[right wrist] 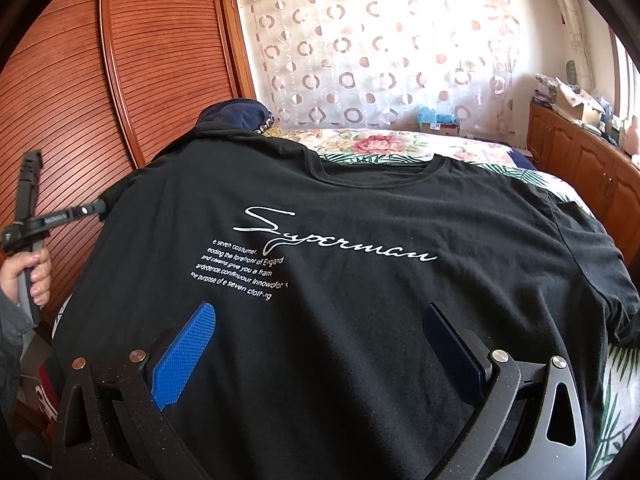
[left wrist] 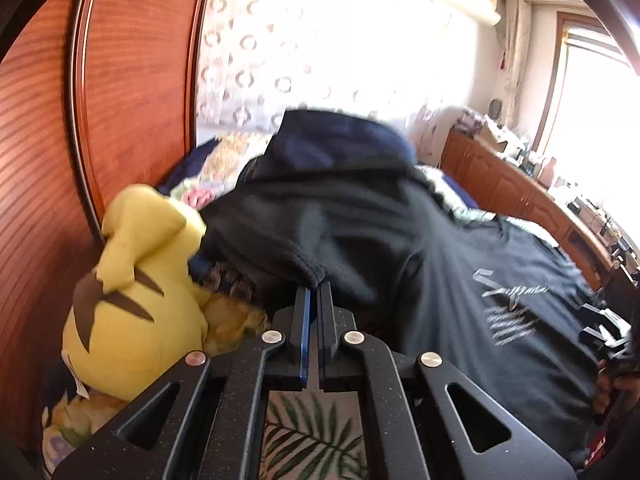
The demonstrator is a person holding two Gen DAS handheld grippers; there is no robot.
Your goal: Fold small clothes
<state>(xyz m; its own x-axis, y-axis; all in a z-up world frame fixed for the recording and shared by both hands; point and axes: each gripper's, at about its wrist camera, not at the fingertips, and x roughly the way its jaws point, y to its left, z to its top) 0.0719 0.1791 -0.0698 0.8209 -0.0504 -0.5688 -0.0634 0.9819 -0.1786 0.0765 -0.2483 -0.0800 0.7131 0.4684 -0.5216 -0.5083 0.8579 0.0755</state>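
A black T-shirt (right wrist: 360, 208) with white "Superman" lettering lies spread front-up on the bed, collar toward the far side. My left gripper (left wrist: 314, 286) is shut on the hem of the shirt's left sleeve, and the cloth (left wrist: 320, 216) bunches up in a raised fold just past the fingertips. The right wrist view shows this same gripper (right wrist: 98, 210) at the sleeve's edge, held by a hand (right wrist: 36, 276). My right gripper (right wrist: 320, 320) hovers open over the lower middle of the shirt, its blue pads (right wrist: 188, 344) wide apart with nothing between them.
A yellow plush toy (left wrist: 128, 280) sits against the slatted wooden wardrobe door (right wrist: 80, 80) at the bed's left side. The floral bedspread (right wrist: 380, 144) shows beyond the collar. A wooden cabinet (right wrist: 580, 160) with clutter runs along the right wall.
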